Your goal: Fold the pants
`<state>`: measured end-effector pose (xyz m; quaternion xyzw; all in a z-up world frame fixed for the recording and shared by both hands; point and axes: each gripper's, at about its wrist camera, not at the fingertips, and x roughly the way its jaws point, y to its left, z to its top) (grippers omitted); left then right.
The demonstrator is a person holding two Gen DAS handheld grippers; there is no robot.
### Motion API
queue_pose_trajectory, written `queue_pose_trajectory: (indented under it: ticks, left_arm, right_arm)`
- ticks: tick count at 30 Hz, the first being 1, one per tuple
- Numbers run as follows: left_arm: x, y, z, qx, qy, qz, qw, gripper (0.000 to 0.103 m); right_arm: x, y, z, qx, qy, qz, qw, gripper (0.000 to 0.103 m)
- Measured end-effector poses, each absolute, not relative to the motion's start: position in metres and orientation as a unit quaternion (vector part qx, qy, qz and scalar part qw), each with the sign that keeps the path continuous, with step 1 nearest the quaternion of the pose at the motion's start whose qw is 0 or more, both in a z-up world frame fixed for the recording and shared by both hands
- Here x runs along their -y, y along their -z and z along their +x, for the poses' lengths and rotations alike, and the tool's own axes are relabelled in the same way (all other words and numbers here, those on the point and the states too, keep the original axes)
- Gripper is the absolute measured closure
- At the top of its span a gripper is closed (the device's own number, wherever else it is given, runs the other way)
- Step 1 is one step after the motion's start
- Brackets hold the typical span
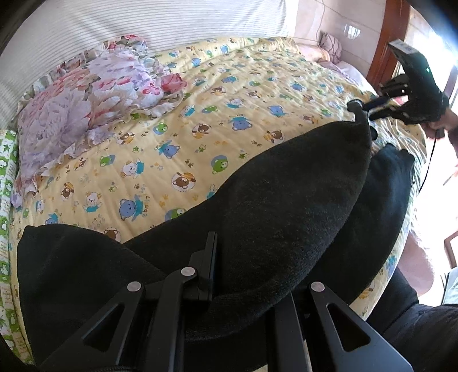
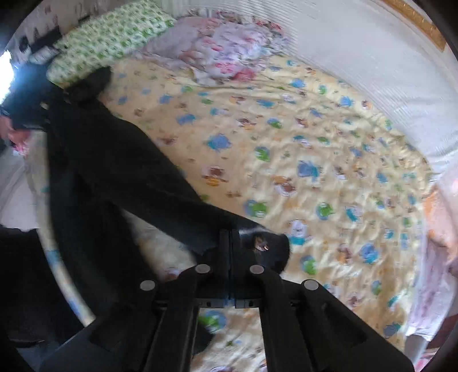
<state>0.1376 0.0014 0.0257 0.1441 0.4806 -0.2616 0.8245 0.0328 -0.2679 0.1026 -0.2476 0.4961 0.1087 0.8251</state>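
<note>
Black pants (image 1: pixel 272 194) lie stretched across the yellow bear-print bedsheet (image 1: pixel 229 94). At the bottom of the left wrist view my left gripper (image 1: pixel 217 253) is shut on the cloth at the wide end; one finger (image 1: pixel 211 257) shows and the fabric drapes over the other. At the upper right, my right gripper (image 1: pixel 360 110) pinches the raised tip of one pant leg. A second leg (image 1: pixel 386 186) lies beneath. In the blurred right wrist view, the right gripper (image 2: pixel 230 246) is shut on the black hem (image 2: pixel 266 243), and the pants (image 2: pixel 114 160) run off to the upper left.
A crumpled floral quilt (image 1: pixel 86 100) and a green-print pillow (image 2: pixel 108 37) sit at the head of the bed. A striped white panel (image 1: pixel 143 25) backs the bed. A wooden frame (image 1: pixel 383 57) stands at the far right, and a person's hand (image 1: pixel 440 124) holds the right gripper.
</note>
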Motion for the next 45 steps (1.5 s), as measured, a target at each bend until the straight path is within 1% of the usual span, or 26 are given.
queue_pose_trajectory:
  ticks: [1,2,3,5,10,11,13,14,15,17,18,19,20,22,26,29,37,42,43,44,45]
  left_arm:
    - [-0.001,-0.025,0.137,-0.481,0.262,0.146,0.824,0.093]
    - [-0.001,-0.025,0.136,-0.481,0.262,0.148,0.823,0.093]
    - [-0.001,-0.024,0.136,-0.481,0.261,0.148,0.823,0.093]
    - [-0.002,-0.024,0.136,-0.483,0.261,0.145,0.823,0.093]
    - [-0.006,-0.025,0.138,-0.484,0.259,0.134,0.825,0.093]
    - [-0.006,-0.026,0.139,-0.484,0.258,0.131,0.825,0.093]
    - [-0.008,-0.026,0.14,-0.484,0.258,0.123,0.827,0.093]
    - [-0.009,-0.026,0.14,-0.483,0.258,0.121,0.828,0.093]
    - [-0.009,-0.026,0.14,-0.483,0.257,0.118,0.829,0.093]
    - [-0.008,-0.027,0.139,-0.481,0.254,0.117,0.831,0.093]
    - [-0.008,-0.028,0.139,-0.479,0.252,0.115,0.833,0.093]
    - [-0.008,-0.03,0.138,-0.478,0.251,0.114,0.834,0.093]
    - [-0.009,-0.033,0.135,-0.474,0.249,0.112,0.837,0.093]
    - [-0.011,-0.04,0.13,-0.465,0.249,0.111,0.842,0.093]
    - [-0.018,-0.054,0.112,-0.452,0.247,0.099,0.851,0.093]
    - [-0.023,-0.05,0.095,-0.454,0.252,0.09,0.85,0.093]
    - [-0.018,0.003,0.07,-0.5,0.252,0.077,0.825,0.093]
    - [-0.02,0.009,0.073,-0.498,0.258,0.065,0.825,0.092]
    - [-0.02,0.01,0.073,-0.497,0.259,0.063,0.826,0.089]
    - [-0.021,0.013,0.074,-0.5,0.259,0.061,0.824,0.088]
    - [-0.021,0.015,0.074,-0.502,0.259,0.06,0.823,0.088]
  right_arm:
    - [0.267,-0.102,0.034,-0.51,-0.123,-0.246,0.815,0.046]
    - [0.263,-0.099,0.035,-0.521,-0.129,-0.262,0.802,0.03]
    - [0.258,-0.096,0.035,-0.525,-0.133,-0.279,0.793,0.017]
    - [0.248,-0.091,0.038,-0.52,-0.138,-0.32,0.78,0.017]
    - [0.237,-0.099,0.05,-0.513,-0.178,-0.327,0.774,0.018]
    - [0.237,-0.097,0.053,-0.524,-0.184,-0.327,0.764,0.019]
    - [0.237,-0.089,0.051,-0.556,-0.195,-0.32,0.743,0.034]
    - [0.237,-0.084,0.047,-0.567,-0.196,-0.318,0.734,0.038]
    - [0.239,-0.08,0.043,-0.573,-0.192,-0.321,0.729,0.046]
    - [0.245,-0.072,0.03,-0.582,-0.177,-0.324,0.724,0.057]
    - [0.248,-0.07,0.025,-0.578,-0.164,-0.329,0.729,0.079]
    - [0.254,-0.069,0.021,-0.569,-0.139,-0.331,0.74,0.092]
    - [0.26,-0.073,0.018,-0.556,-0.118,-0.322,0.757,0.092]
    - [0.264,-0.085,0.008,-0.521,-0.099,-0.303,0.792,0.096]
    - [0.25,-0.108,-0.023,-0.46,-0.085,-0.296,0.833,0.097]
    - [0.241,-0.114,-0.047,-0.436,-0.082,-0.286,0.849,0.097]
    - [0.246,-0.069,-0.094,-0.454,-0.064,-0.246,0.854,0.097]
    - [0.249,-0.061,-0.106,-0.444,-0.053,-0.21,0.87,0.097]
    - [0.249,-0.061,-0.107,-0.443,-0.05,-0.205,0.872,0.096]
    - [0.251,-0.06,-0.105,-0.446,-0.046,-0.191,0.873,0.094]
    - [0.256,-0.055,-0.102,-0.459,-0.049,-0.169,0.871,0.089]
